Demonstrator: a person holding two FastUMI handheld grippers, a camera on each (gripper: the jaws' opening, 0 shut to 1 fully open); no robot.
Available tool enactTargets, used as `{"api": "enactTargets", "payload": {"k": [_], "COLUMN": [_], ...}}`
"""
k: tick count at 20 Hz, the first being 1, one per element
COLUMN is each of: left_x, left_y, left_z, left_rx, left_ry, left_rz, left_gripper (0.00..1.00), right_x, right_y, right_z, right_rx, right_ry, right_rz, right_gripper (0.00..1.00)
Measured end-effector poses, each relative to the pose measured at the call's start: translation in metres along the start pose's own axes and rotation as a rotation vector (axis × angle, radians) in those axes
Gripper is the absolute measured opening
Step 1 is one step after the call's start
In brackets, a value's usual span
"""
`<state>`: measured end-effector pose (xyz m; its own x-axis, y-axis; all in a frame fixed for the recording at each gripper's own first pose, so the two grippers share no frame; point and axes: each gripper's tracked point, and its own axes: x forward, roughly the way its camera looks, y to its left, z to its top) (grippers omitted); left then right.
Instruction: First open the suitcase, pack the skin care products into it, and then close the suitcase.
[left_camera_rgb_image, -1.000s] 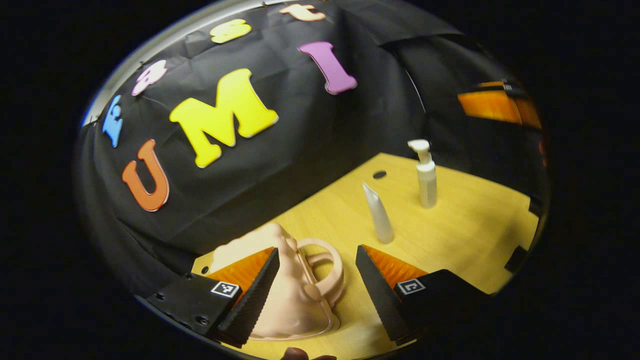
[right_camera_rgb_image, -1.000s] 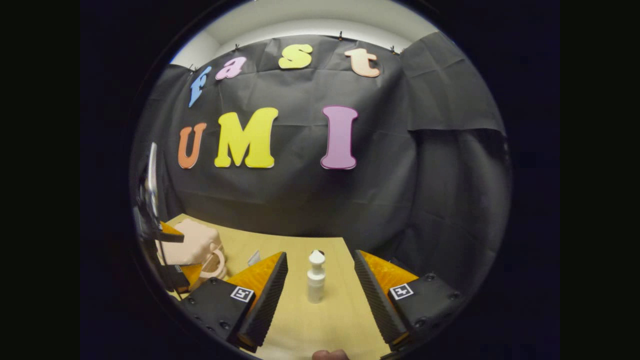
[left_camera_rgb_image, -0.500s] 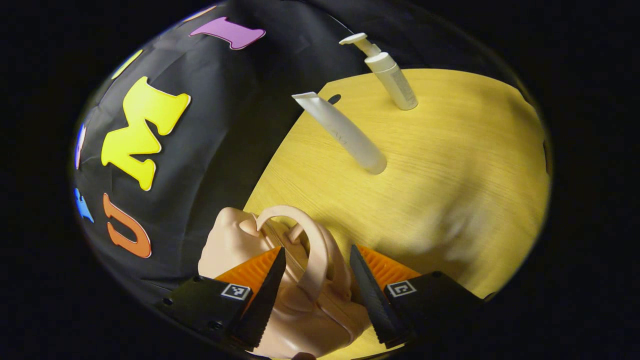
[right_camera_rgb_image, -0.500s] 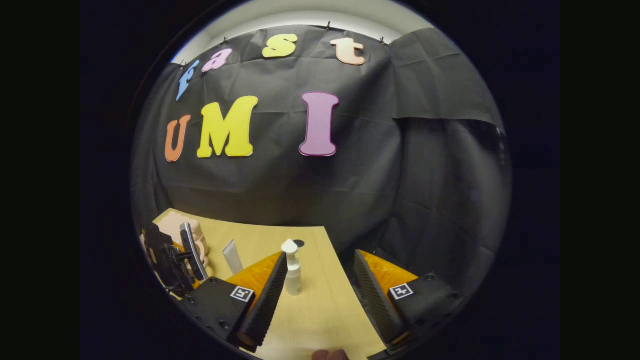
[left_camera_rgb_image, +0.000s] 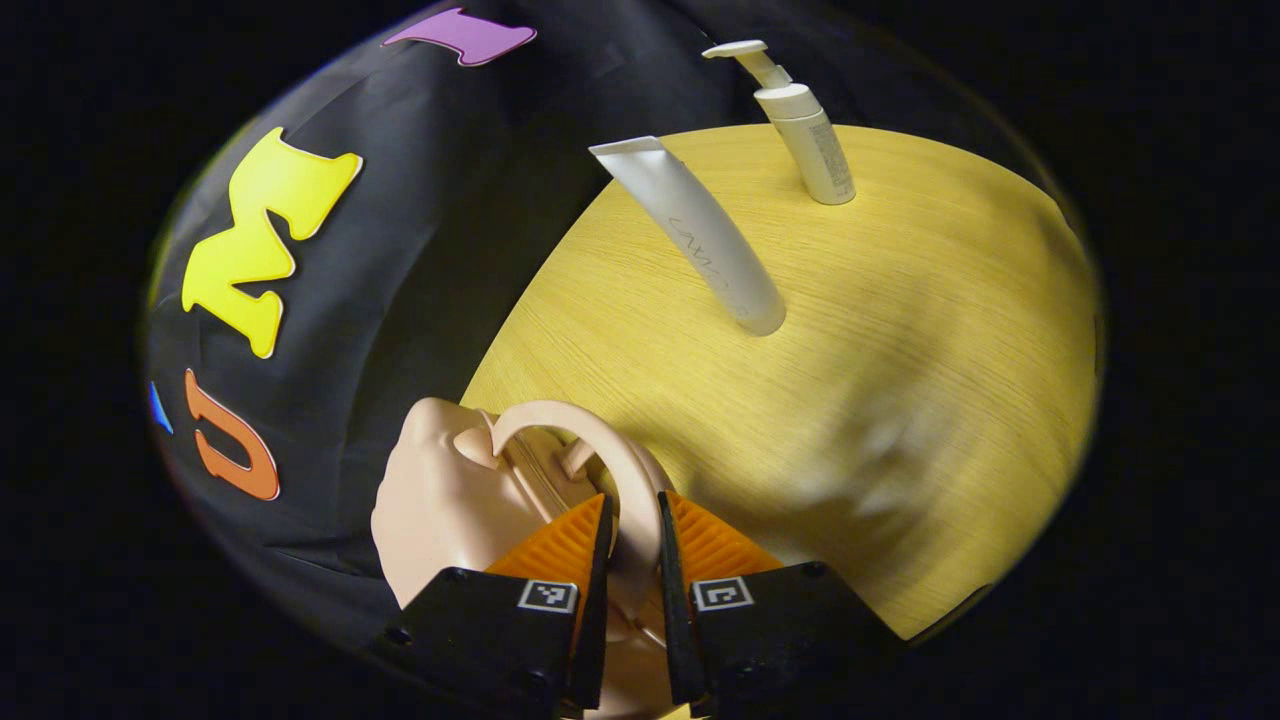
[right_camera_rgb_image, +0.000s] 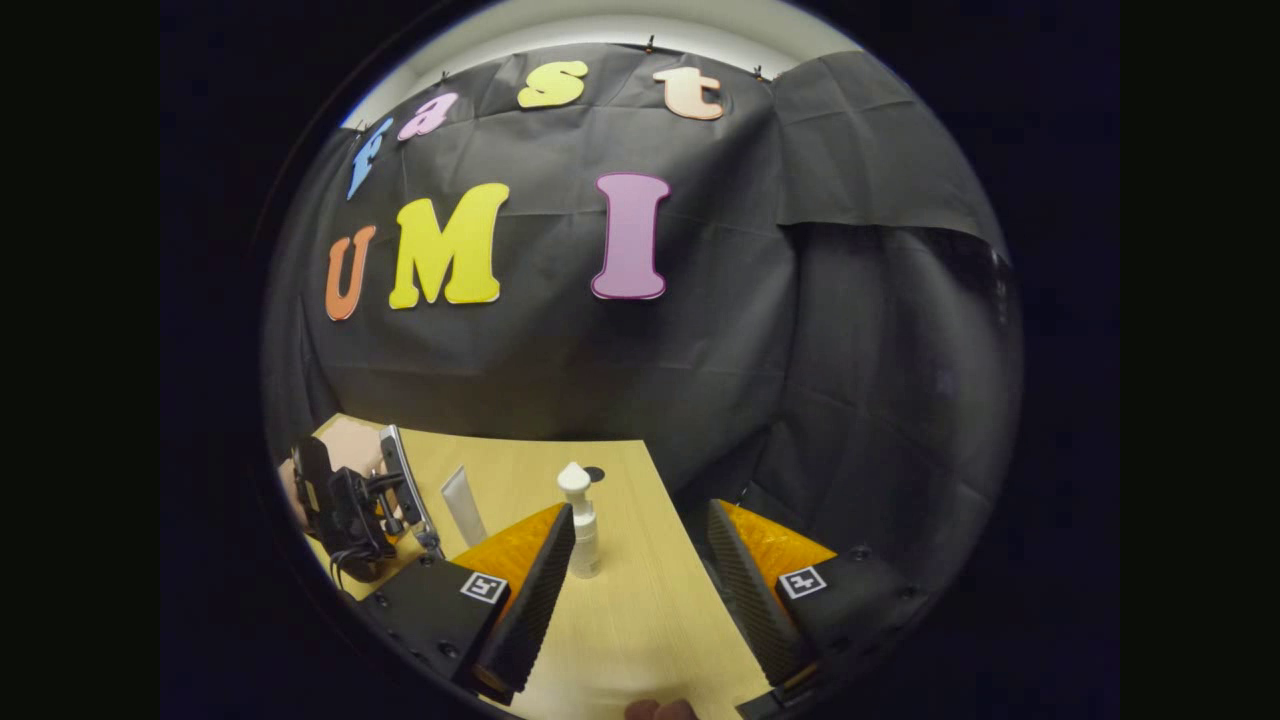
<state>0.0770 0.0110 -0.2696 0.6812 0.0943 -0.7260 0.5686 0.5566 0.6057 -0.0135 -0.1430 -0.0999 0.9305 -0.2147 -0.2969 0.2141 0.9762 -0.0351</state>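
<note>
A small peach suitcase (left_camera_rgb_image: 440, 500) stands at the table's left edge, its curved handle (left_camera_rgb_image: 580, 440) arching upward. My left gripper (left_camera_rgb_image: 630, 580) is shut on that handle, both fingers pressed against it. Beyond it stand a white tube (left_camera_rgb_image: 700, 240) and a white pump bottle (left_camera_rgb_image: 810, 130). In the right gripper view, my right gripper (right_camera_rgb_image: 640, 590) hangs open above the table with nothing between its fingers. The pump bottle (right_camera_rgb_image: 580, 520) and the tube (right_camera_rgb_image: 462, 505) stand just past its left finger. The left gripper's body (right_camera_rgb_image: 350, 500) covers most of the suitcase (right_camera_rgb_image: 345, 445) there.
The light wooden table (left_camera_rgb_image: 880, 380) has a small dark hole (right_camera_rgb_image: 595, 473) near its back edge. Black cloth walls close the booth behind and to the right. Bare table surface lies to the right of the products.
My left gripper's fingers have closed from wide open onto the suitcase handle. My right gripper stayed open and drifted slightly, so the bottle now sits by its left finger.
</note>
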Motion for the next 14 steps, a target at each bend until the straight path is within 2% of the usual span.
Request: {"api": "enactTargets", "payload": {"k": [3,6,11,14], "left_x": [-0.006,-0.019,-0.059,-0.093], "left_y": [0.007,0.025,0.067,0.099], "left_z": [0.005,0.009,0.022,0.020], "left_rx": [-0.041,-0.098,-0.251,-0.400], "left_ry": [-0.029,-0.089,-0.243,-0.336], "left_rz": [0.019,0.073,0.139,0.177], "left_gripper": [0.21,0.16,0.07,0.06], "right_x": [-0.004,-0.009,-0.017,-0.022], "right_y": [0.000,0.002,0.020,0.038], "right_z": [-0.001,0.002,0.010,0.020], "right_rx": [0.010,0.014,0.002,-0.016], "right_ry": [0.002,-0.008,-0.031,-0.055], "right_rz": [-0.004,-0.002,0.027,0.064], "right_gripper": [0.80,0.80,0.80,0.80]}}
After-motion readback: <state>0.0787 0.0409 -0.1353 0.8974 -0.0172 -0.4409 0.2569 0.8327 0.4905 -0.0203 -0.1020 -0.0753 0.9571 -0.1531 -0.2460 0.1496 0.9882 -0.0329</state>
